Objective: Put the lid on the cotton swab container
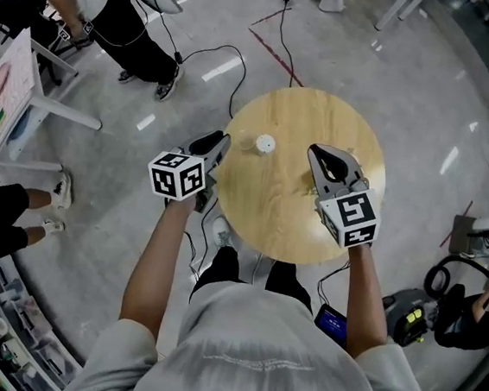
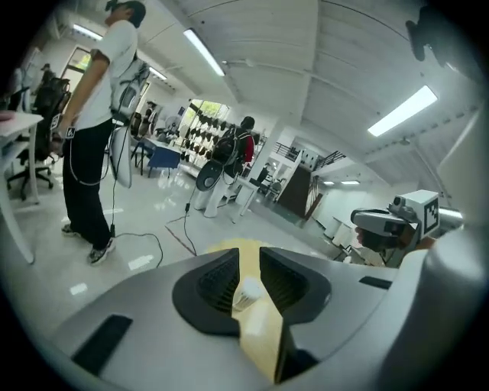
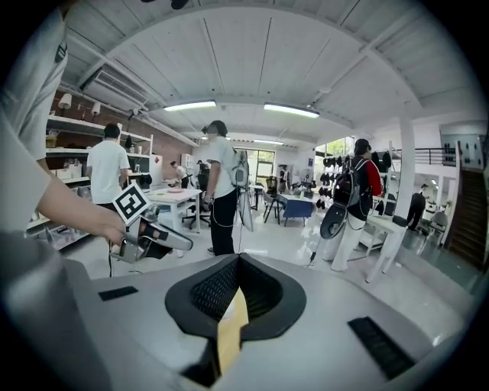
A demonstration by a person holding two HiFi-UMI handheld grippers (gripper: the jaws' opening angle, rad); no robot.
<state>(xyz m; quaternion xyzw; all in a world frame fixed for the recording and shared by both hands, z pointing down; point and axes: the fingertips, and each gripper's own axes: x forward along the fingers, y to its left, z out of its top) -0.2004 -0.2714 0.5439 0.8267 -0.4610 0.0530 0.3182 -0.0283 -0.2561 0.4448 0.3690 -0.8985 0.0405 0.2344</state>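
Observation:
A small white round cotton swab container [image 1: 266, 143] stands upright on the far left part of the round wooden table [image 1: 269, 210]. My left gripper [image 1: 222, 143] is at the table's left edge, just left of the container and pointing at it. In the left gripper view its jaws [image 2: 250, 256] stand apart, and the container [image 2: 248, 291] shows through the gap a little ahead, untouched. My right gripper [image 1: 317, 153] hovers over the table's right half, clear of the container. Its jaws [image 3: 238, 260] meet at the tips with nothing between them.
Black cables [image 1: 284, 29] run across the grey floor beyond the table. A person [image 1: 128, 26] stands at the far left beside a white desk [image 1: 16, 93]. Equipment [image 1: 414, 317] lies on the floor at the right.

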